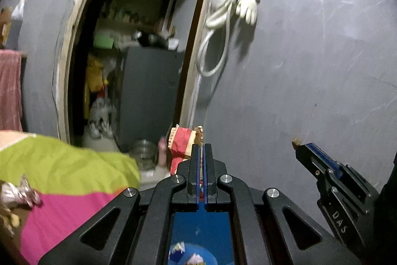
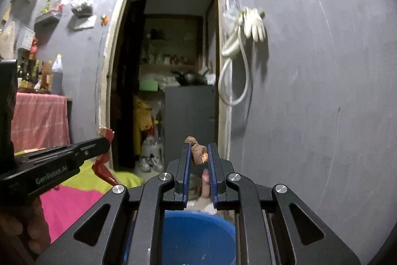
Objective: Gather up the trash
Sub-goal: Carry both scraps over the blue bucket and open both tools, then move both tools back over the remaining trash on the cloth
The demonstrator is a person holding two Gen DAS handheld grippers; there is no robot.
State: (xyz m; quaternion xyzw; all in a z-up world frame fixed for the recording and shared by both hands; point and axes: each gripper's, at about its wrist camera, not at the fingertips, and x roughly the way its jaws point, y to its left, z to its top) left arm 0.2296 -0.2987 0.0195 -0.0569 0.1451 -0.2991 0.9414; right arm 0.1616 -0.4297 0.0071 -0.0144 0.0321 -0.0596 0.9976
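The left gripper [image 1: 204,148] pinches a red wrapper [image 1: 182,143] and the right gripper [image 2: 199,153] clamps a brown scrap [image 2: 198,153], both above the blue bucket [image 2: 198,227] for dropping

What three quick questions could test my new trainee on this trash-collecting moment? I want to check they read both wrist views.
1. True or false: the left gripper is shut on a red wrapper.
2. What does the right gripper hold?
A. a glove
B. a brown scrap
C. nothing
3. What colour is the bin below both grippers?

Key:
1. True.
2. B, the brown scrap.
3. Blue.
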